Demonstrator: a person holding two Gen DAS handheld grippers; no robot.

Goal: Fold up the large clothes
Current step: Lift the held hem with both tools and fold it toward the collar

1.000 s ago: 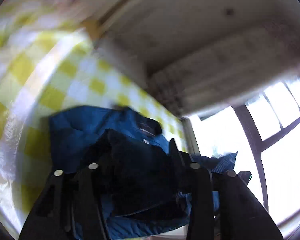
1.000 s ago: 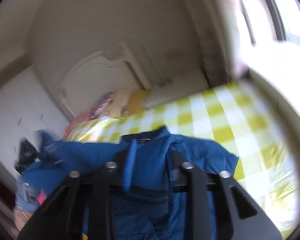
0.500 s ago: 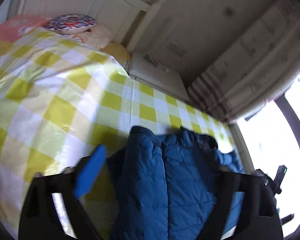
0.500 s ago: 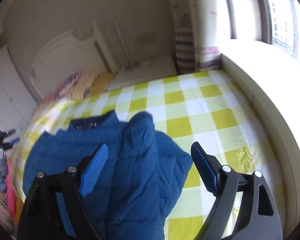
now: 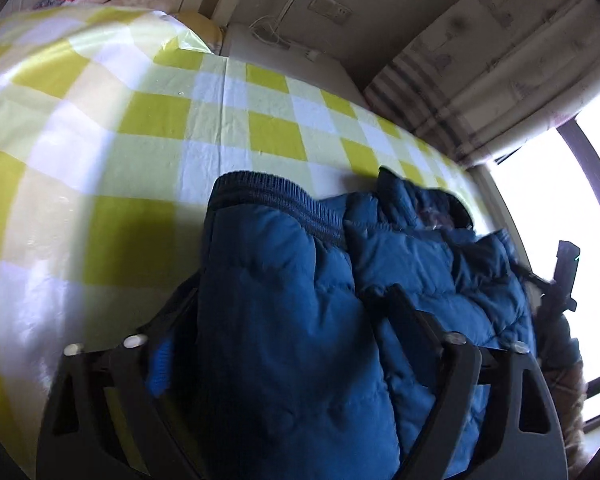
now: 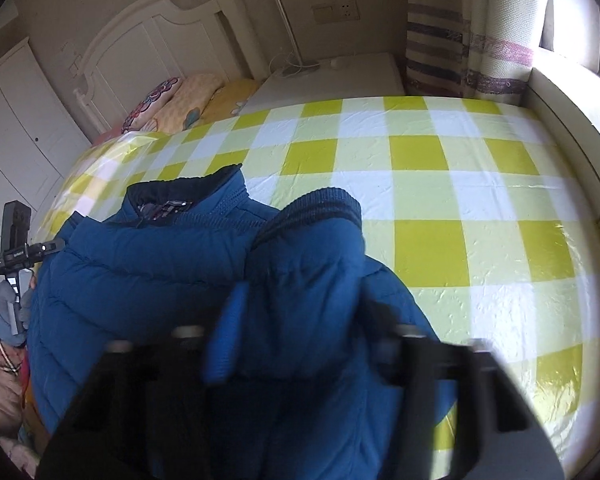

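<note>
A blue quilted jacket [image 5: 420, 260] lies on a bed with a yellow-and-white checked sheet [image 5: 140, 120], collar toward the headboard. In the left wrist view one sleeve with a dark ribbed cuff [image 5: 268, 196] is folded over the body. My left gripper [image 5: 284, 320] straddles it with jaws closing; the left pad [image 5: 160, 364] stands a little off the fabric. In the right wrist view the jacket [image 6: 140, 272] shows its other sleeve, cuff [image 6: 320, 204] pointing up the bed. My right gripper [image 6: 300, 328], blurred, is closing with its pads pressed on that sleeve.
Pillows [image 6: 180, 100] and a white headboard [image 6: 140, 40] are at the bed's far end, beside a nightstand [image 6: 332, 76] and a striped curtain [image 6: 460, 40]. A window ledge [image 6: 560, 100] borders the bed. A gloved hand [image 6: 8, 308] holds a black device [image 6: 16, 240] at the left.
Both grippers let go of the lifted jacket, opened wide, then dropped lower. Now their jaws have narrowed around the folded-in sleeves. The jacket lies flatter on the bed.
</note>
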